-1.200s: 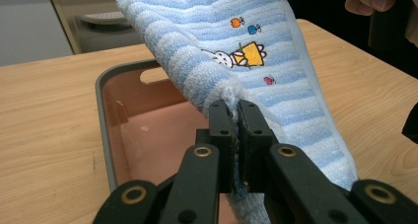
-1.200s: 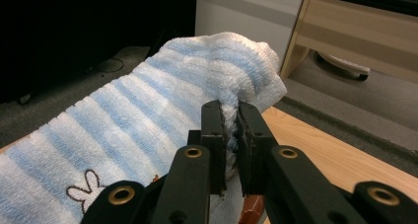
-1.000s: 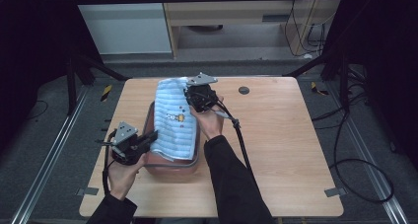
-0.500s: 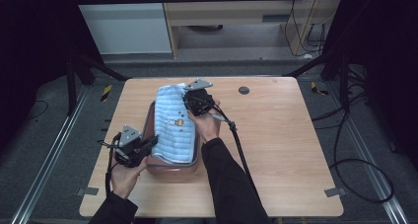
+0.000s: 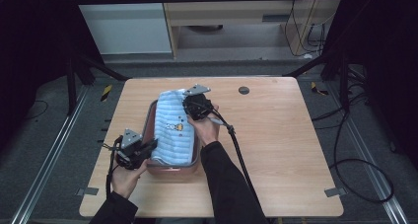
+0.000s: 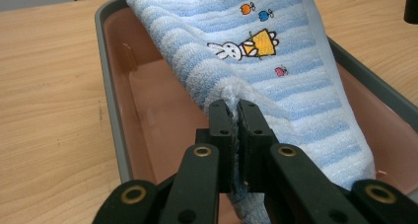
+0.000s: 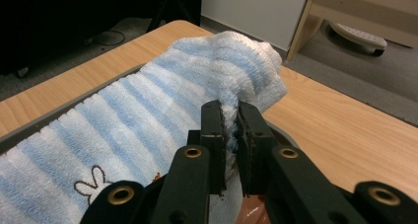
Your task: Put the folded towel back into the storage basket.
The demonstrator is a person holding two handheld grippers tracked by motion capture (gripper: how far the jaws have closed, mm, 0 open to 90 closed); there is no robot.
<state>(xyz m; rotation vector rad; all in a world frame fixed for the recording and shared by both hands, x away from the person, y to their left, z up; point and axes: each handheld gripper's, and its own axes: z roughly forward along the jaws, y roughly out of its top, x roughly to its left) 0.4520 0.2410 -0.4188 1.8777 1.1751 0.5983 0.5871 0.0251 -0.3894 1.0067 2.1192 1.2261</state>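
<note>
A blue-and-white striped towel (image 5: 173,130) with a small rabbit picture lies stretched over a pink tray with a grey rim (image 5: 148,121). My left gripper (image 5: 149,146) is shut on the towel's near end (image 6: 236,93), held above the tray's pink floor (image 6: 162,120). At the far end, my right gripper (image 5: 190,107) is shut on a bunched fold of the towel (image 7: 231,100). The towel (image 7: 113,120) hangs taut between the two grippers, along the tray's length.
The tray sits left of centre on a wooden table (image 5: 276,135). A small dark round disc (image 5: 243,90) lies near the table's far edge. The right gripper's cable (image 5: 239,155) trails along the forearm toward the near edge.
Both grippers moved the towel toward the near side, bringing it down along the tray; each has kept its hold.
</note>
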